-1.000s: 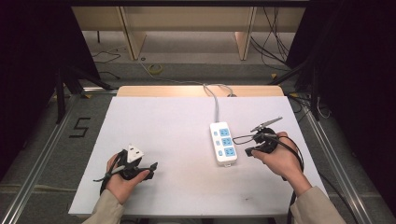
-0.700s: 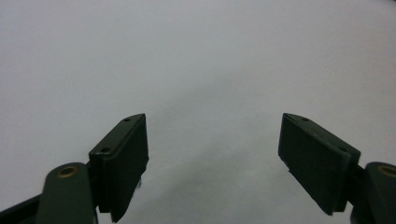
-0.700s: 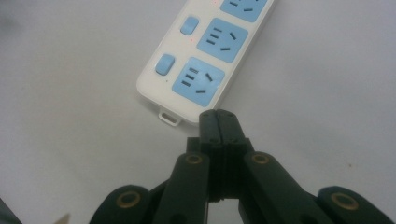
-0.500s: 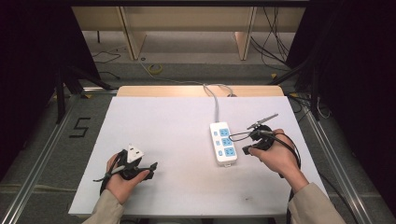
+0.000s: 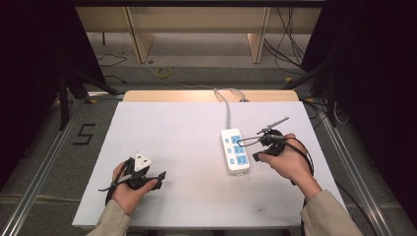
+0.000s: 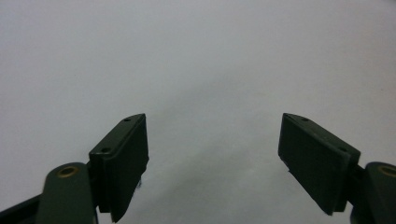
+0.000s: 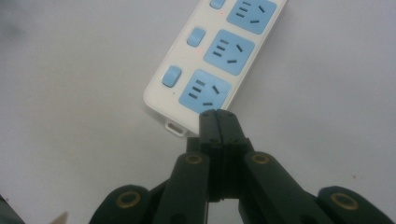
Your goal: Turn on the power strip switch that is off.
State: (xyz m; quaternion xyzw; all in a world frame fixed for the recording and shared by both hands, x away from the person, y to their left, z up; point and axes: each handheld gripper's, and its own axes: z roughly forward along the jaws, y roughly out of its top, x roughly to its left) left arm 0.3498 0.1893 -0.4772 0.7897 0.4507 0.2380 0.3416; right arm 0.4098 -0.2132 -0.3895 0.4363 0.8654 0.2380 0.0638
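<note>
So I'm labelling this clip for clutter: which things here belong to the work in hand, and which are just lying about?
In the job:
- power strip, white with blue sockets, on the table
- right gripper, jaws shut, tips at the strip's near end
- left gripper, jaws open over bare table

Lying about:
- loose cables on the floor beyond the table
- "5" marking on the floor

Power strip (image 5: 234, 150) lies on counter (image 5: 187, 132), right of centre, w/ its cord (image 5: 227, 105) running off the far edge. My right claw (image 5: 256, 156) sits just right of strip's near end. My left claw (image 5: 147, 174) is near the front-left, well apart.
</note>
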